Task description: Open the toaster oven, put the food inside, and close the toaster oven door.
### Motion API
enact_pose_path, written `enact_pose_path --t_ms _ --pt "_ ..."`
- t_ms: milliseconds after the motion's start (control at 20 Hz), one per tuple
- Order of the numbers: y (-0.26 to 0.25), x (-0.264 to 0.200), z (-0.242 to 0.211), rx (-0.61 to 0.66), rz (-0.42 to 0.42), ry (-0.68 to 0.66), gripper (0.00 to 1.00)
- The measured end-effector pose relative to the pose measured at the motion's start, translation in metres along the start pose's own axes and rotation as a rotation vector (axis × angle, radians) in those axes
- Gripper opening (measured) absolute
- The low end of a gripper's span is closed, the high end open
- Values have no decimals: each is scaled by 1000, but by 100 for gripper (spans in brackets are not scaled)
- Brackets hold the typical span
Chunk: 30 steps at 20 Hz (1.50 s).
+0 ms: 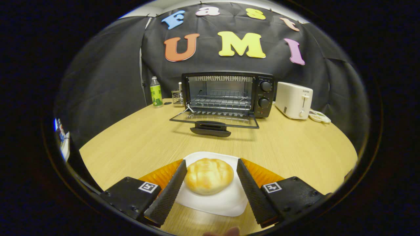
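The gripper hung with its fingers spread wide on either side of a bread roll, not pressing it. The roll sat on a white plate on the wooden table. Far beyond stood the toaster oven, its glass door folded down

The hand-held two-finger gripper is showing ridged, wedge-shaped fingers, blocky screwed mounts and square black-and-white tag markings.
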<state>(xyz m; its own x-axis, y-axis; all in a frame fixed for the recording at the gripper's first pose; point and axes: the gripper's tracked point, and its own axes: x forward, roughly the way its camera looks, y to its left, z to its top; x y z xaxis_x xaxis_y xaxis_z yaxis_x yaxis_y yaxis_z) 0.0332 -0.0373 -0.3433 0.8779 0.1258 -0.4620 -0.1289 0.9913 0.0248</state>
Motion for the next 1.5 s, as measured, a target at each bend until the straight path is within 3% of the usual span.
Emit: enact_pose_path --t_ms 500,800,1050,1500 --pt "7 5 -16 51 37 76 100" --pt "11 -1 -5 113 87 86 70" --pt "16 -15 31 111 108 16 62" --pt "37 -7 133 230 203 -119 61"
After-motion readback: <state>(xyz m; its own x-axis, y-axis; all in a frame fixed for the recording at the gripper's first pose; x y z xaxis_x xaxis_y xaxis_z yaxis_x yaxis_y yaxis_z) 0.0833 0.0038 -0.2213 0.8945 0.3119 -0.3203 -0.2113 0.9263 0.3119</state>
